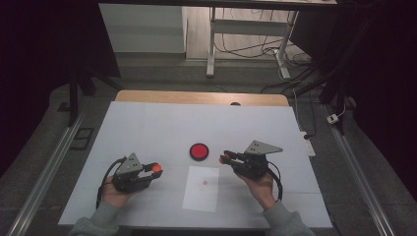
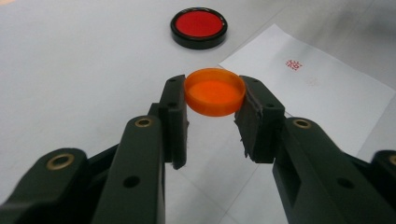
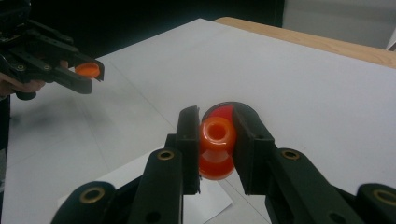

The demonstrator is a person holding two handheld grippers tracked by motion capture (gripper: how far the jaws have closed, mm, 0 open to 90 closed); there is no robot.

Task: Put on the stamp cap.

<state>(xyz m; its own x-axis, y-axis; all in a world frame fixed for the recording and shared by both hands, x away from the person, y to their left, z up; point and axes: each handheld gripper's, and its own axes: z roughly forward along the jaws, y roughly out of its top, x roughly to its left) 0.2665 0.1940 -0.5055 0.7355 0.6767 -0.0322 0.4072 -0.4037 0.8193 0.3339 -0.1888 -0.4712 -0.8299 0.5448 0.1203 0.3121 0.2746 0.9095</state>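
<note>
- White sheeting covers the table (image 1: 147,128), with a wooden edge at its far side and a dim room with desk legs and cables beyond.
- Left gripper (image 1: 156,169) has its jaws closed on an orange cap (image 2: 215,91), a shallow round lid pinched by its rim between the pads, hollow side up and clear of the table.
- Right gripper (image 1: 223,158) is clamped on an orange stamp body (image 3: 217,147), a waisted, spool-like piece with a round opening facing the camera; it too is lifted off the surface.
- Red ink pad (image 1: 199,151) in its black round case lies open between the two sets of jaw tips, a little beyond them; from the right gripper view it sits just behind the stamp body.
- Paper sheet (image 1: 201,188) lies between the two grippers, on the near side of their tips, and carries one small red mark (image 1: 205,182).
- Judgement: the paper already bears an imprint, so the stamping looks done; what seems left is bringing cap and body together, as they are well apart.
- Count: two grippers, one cap, one stamp body, one ink pad, one sheet, one red mark.
</note>
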